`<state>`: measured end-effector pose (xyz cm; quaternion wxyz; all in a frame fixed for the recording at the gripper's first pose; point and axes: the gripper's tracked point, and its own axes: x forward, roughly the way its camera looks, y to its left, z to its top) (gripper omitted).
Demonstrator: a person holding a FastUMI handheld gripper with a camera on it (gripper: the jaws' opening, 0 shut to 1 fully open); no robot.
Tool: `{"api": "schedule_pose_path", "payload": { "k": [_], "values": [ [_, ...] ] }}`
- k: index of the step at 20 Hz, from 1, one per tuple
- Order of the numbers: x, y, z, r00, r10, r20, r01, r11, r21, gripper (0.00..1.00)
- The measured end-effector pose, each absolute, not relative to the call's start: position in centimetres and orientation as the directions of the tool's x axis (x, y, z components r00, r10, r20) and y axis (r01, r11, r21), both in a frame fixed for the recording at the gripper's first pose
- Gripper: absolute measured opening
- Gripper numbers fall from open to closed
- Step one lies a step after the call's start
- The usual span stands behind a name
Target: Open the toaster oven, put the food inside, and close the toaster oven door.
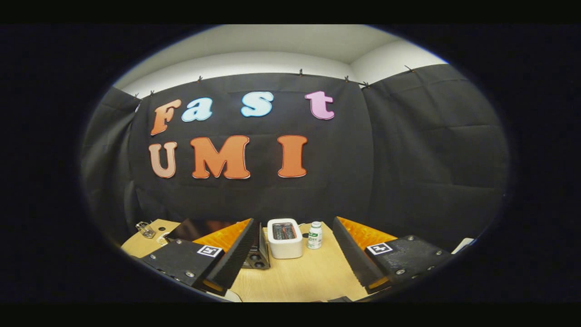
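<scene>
Gripper: fingers spread wide apart, nothing held between them, raised above a light wooden table. Ahead, between the fingers, stands a white toaster with a small white bottle just beside it. The dark toaster oven sits partly hidden behind the left finger — door state cannot be told. A small clear object lies beyond, at the table's far left corner.

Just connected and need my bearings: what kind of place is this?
Likely a staged recording booth, not a kitchen: black cloth wall, wooden table with white toaster and small bottle. Open gripper hovers empty.
</scene>
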<state>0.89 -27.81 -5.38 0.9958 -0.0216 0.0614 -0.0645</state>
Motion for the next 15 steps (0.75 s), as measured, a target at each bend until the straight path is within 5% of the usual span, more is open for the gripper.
{"api": "schedule_pose_path", "payload": {
  "k": [15],
  "values": [
    [2.6,-30.4,-5.1,0.983,-0.154,-0.101,0.148,0.987,-0.066,1.00]
  ]
}}
